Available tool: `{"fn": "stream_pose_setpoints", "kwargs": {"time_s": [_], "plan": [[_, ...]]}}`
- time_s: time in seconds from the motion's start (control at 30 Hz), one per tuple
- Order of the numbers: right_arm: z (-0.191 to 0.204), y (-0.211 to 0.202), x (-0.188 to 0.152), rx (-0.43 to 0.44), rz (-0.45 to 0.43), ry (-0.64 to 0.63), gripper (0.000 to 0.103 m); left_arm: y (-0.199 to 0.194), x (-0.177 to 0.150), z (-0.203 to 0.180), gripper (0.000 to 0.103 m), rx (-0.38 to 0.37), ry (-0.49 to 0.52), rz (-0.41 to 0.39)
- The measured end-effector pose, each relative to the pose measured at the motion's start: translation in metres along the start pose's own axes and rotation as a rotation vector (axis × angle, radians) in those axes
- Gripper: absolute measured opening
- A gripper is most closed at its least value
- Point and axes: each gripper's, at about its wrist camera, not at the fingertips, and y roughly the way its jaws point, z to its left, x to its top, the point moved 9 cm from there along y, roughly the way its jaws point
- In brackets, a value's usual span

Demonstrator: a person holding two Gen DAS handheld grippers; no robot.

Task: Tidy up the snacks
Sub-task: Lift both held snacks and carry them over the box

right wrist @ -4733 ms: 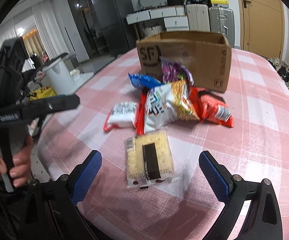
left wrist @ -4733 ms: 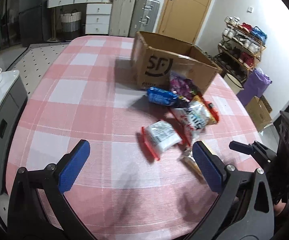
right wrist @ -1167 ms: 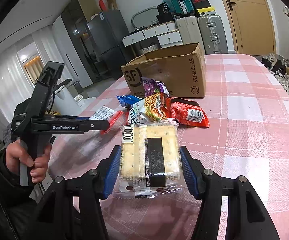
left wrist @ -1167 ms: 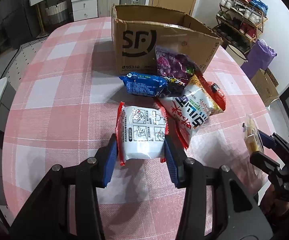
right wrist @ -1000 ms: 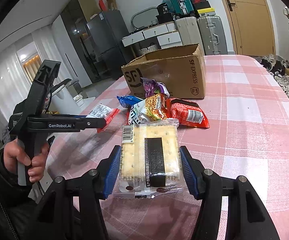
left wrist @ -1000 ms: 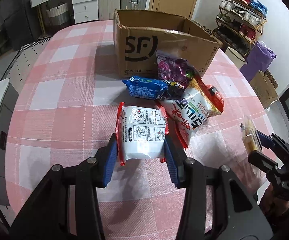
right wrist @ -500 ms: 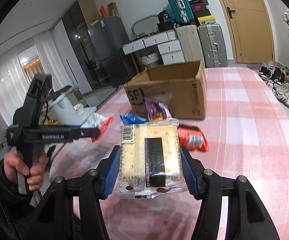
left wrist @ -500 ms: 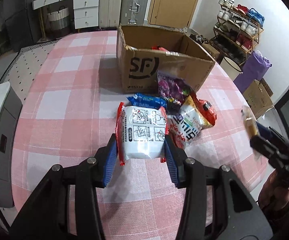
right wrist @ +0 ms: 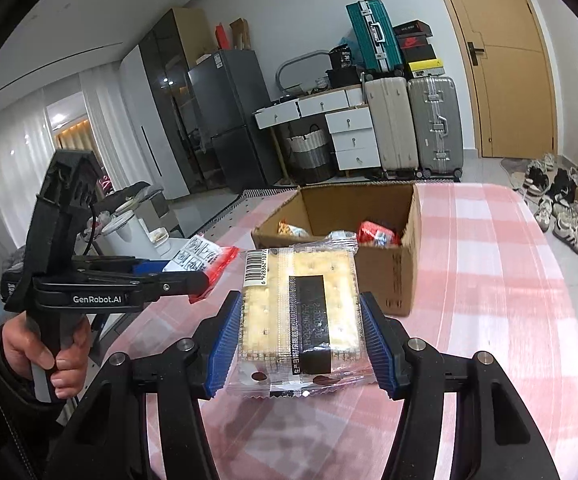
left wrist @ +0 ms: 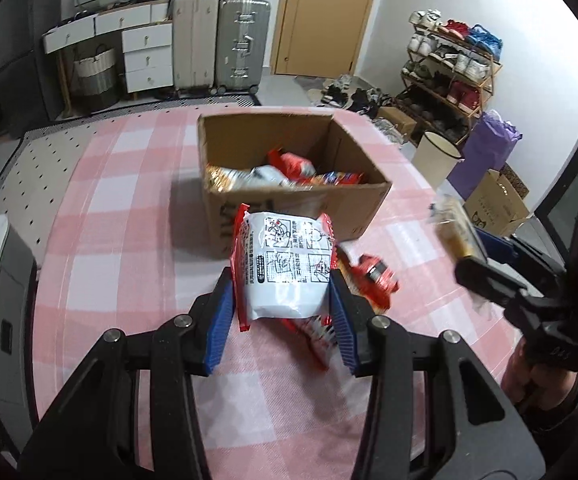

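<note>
The left gripper (left wrist: 282, 312) has its jaws clenched on a white snack packet with red ends (left wrist: 283, 268), held clear above the desk (left wrist: 129, 208) in front of the open cardboard box (left wrist: 369, 196); the box already contains several snack packs (left wrist: 289, 172), and a red packet (left wrist: 373, 276) lies on the checked cloth just beside the box. The right gripper (right wrist: 301, 344) has its jaws grasping a clear-wrapped cracker pack (right wrist: 299, 312) by its two long sides, held flat above the desk with the box beyond it; a hand (right wrist: 45, 348) grips the handle of the left tool.
</note>
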Motion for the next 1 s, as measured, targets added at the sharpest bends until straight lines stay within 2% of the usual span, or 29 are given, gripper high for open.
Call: {"fn": "stream_pose_setpoints", "kwargs": {"time_s": [0.53, 0.83, 1.0], "plan": [[-0.007, 0.037, 0.080, 0.021, -0.035, -0.024, 0.058, 0.011, 0.087, -0.013, 0.042, -0.024, 0.028, -0.033], [-0.025, 0.062, 0.120, 0.017, -0.046, 0.000, 0.058, 0.036, 0.143, -0.003, 0.042, -0.013, 0.028, -0.015], [-0.034, 0.084, 0.132, 0.014, -0.023, 0.007, 0.058, 0.059, 0.159, 0.004, 0.042, -0.035, 0.015, 0.022]]}}
